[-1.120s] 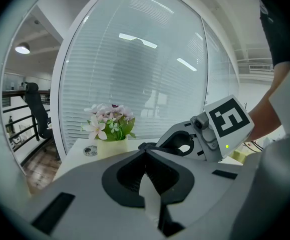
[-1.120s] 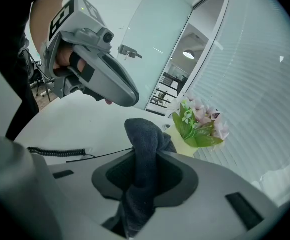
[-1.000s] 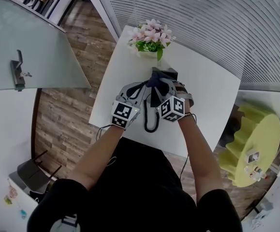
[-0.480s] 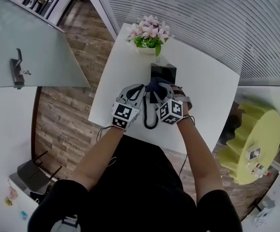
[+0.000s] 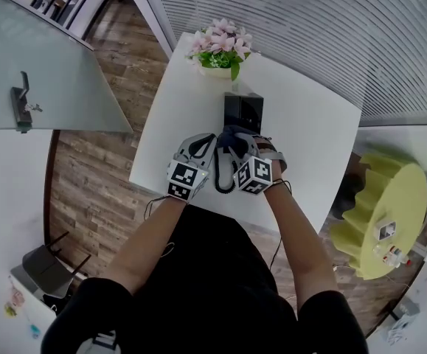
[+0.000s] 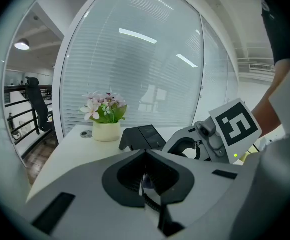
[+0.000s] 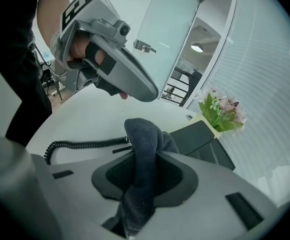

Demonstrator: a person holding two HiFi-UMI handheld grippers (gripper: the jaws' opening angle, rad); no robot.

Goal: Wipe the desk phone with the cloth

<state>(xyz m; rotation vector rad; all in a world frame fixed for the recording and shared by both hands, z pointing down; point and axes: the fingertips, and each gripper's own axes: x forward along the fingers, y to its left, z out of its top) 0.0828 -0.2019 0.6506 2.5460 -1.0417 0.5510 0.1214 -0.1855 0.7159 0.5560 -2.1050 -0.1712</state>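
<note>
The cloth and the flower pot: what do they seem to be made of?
The cloth looks like soft, dark grey knitted or terry fabric: a fine looped texture shows, and it folds limply. The flower pot looks like pale cream glazed ceramic, smooth with a slight sheen; plastic cannot be ruled out.

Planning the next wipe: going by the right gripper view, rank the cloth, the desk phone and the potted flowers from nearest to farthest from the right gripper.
1. cloth: clamped between the fingers of the right gripper.
2. desk phone: just beyond the cloth, to the right.
3. potted flowers: farthest, behind the phone.
</note>
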